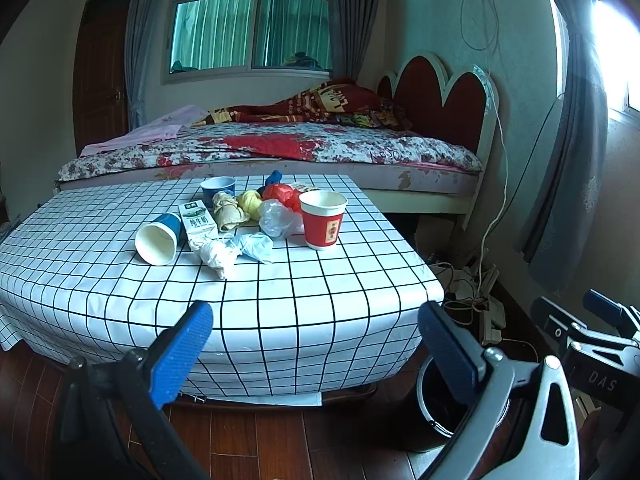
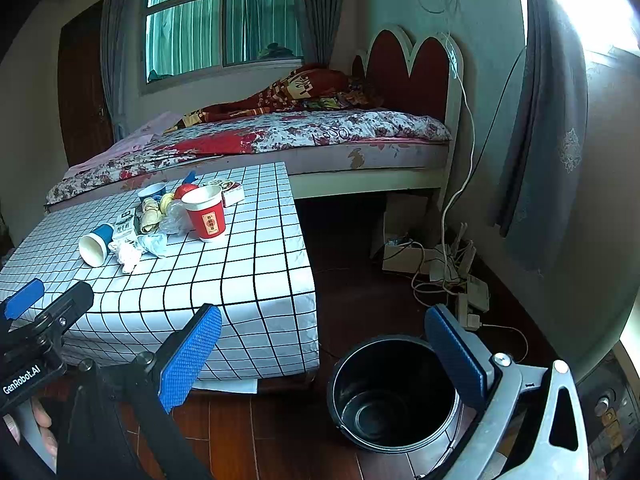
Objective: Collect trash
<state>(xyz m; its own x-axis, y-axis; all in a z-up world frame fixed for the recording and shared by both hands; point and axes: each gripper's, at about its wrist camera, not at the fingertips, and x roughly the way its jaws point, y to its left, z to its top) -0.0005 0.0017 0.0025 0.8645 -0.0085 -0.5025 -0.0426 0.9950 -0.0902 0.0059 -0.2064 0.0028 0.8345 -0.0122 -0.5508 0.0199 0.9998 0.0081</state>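
Observation:
Trash lies in a heap on the checked table (image 1: 280, 300): a red paper cup (image 1: 323, 219) upright, a blue cup (image 1: 158, 238) on its side, another blue cup (image 1: 218, 190) upright, a milk carton (image 1: 197, 220), crumpled tissues (image 1: 218, 254), a clear plastic bag (image 1: 278, 218) and a red bag (image 1: 282, 194). A black bin (image 2: 394, 392) stands on the floor right of the table. My left gripper (image 1: 316, 344) is open, short of the table's near edge. My right gripper (image 2: 324, 352) is open above the bin, holding nothing.
A bed (image 1: 280, 148) with a red headboard runs behind the table. Cables and power strips (image 2: 452, 276) litter the floor by the right wall. Grey curtains (image 2: 548, 140) hang at right. The floor (image 2: 280, 440) is dark wood. A hand (image 2: 40, 420) holds the left gripper.

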